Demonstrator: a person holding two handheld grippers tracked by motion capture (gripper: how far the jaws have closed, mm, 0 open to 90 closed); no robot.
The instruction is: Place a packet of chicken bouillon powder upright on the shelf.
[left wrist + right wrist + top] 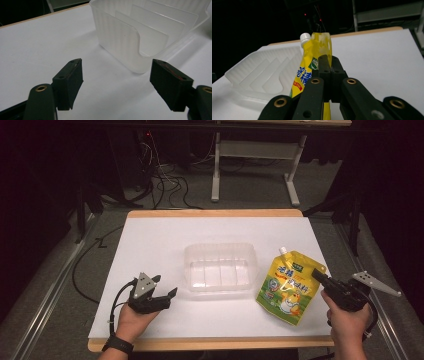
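the yellow pouch (pixel 289 287) is pinched at its edge by the right gripper (pixel 320 279), spout pointing away, just right of the clear tray (pixel 220 268); the left gripper (pixel 165 296) is held spread nearby.

My left gripper (pixel 161 296) is matte black, with a grey three-cornered plate on top and a black cable looping off its near side, and I wear a black watch (pixel 118 343) on that wrist. My right gripper (pixel 320 277) has the same grey plate. Its black jaw arms carry brass-ringed screw holes (pixel 315 81).
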